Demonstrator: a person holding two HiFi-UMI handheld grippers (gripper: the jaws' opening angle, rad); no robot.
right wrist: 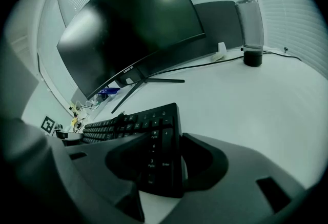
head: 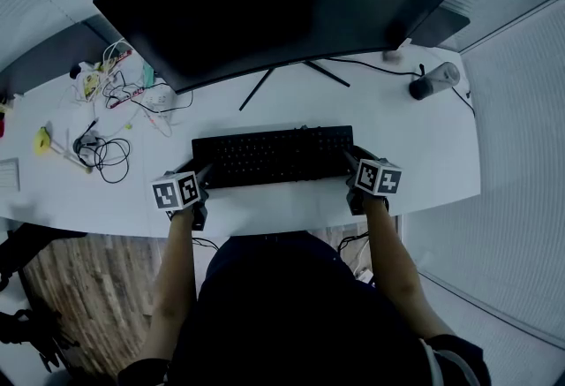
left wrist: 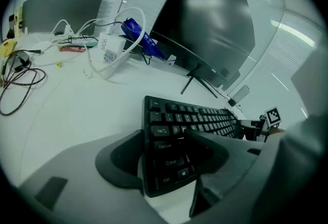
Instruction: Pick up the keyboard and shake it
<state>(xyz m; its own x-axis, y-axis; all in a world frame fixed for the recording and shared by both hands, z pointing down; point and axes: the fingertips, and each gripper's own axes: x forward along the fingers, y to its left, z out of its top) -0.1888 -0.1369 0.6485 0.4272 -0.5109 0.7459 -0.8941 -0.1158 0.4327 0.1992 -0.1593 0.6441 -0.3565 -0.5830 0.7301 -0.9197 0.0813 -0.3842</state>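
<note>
A black keyboard (head: 274, 155) lies flat on the white desk (head: 424, 146) in front of the monitor. My left gripper (head: 205, 174) is at its near left corner, and in the left gripper view (left wrist: 164, 138) that end of the keyboard (left wrist: 200, 118) sits between the wide-set jaws: one jaw stands beside the edge, the other over the keys. My right gripper (head: 351, 162) is at the near right corner. In the right gripper view (right wrist: 159, 141) the number-pad end of the keyboard (right wrist: 154, 125) lies between its jaws the same way. Neither gripper clamps the keyboard.
A big curved monitor (head: 282, 4) on a splayed stand rises just behind the keyboard. Tangled cables (head: 106, 150) and small items lie at the desk's left. A dark cylinder (head: 433, 79) stands at the back right. The desk's front edge runs right under both grippers.
</note>
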